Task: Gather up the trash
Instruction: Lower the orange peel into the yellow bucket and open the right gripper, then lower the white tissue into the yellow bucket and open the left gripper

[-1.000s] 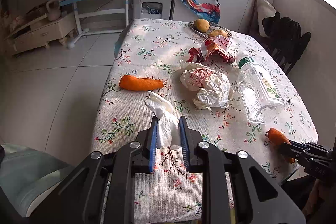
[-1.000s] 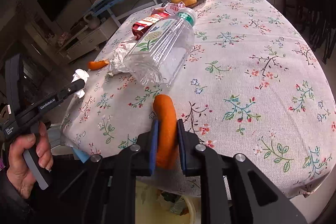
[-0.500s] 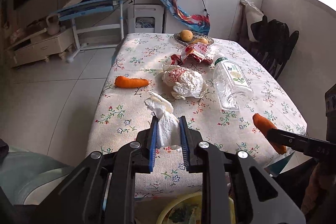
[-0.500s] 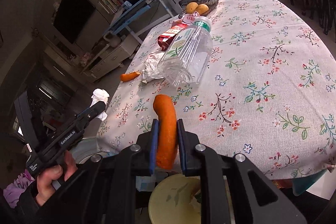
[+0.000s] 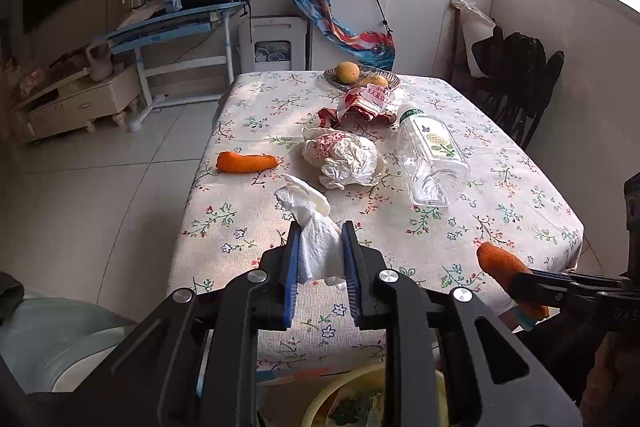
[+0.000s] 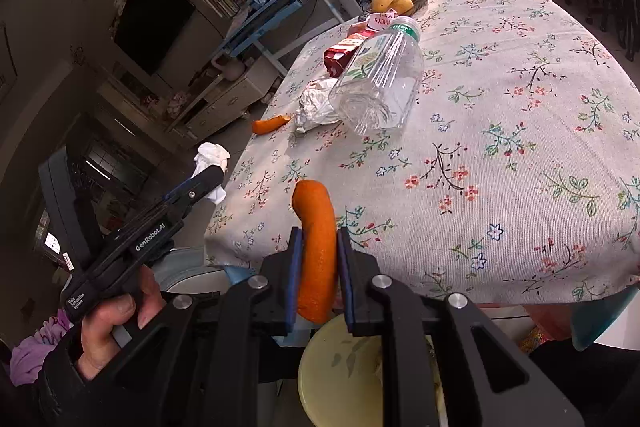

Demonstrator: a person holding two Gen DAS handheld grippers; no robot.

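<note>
My left gripper (image 5: 319, 247) is shut on a crumpled white tissue (image 5: 310, 227), held off the near edge of the floral-cloth table (image 5: 256, 227). It also shows in the right wrist view (image 6: 208, 179) with the tissue (image 6: 212, 155). My right gripper (image 6: 319, 255) is shut on an orange carrot (image 6: 318, 235), held beyond the table's near edge; the carrot also shows in the left wrist view (image 5: 500, 263). A yellow bin (image 6: 344, 375) sits below both grippers, partly hidden by them.
On the table lie a second carrot (image 5: 246, 162), a crumpled white plastic bag (image 5: 344, 159), a clear plastic bottle (image 5: 430, 155), a red snack wrapper (image 5: 360, 105) and a fruit dish (image 5: 360, 77). A dark chair (image 5: 520, 87) stands at the right. Tiled floor lies left.
Both grippers have pulled back and up from the table with their loads. The yellow bin has come into view below them.
</note>
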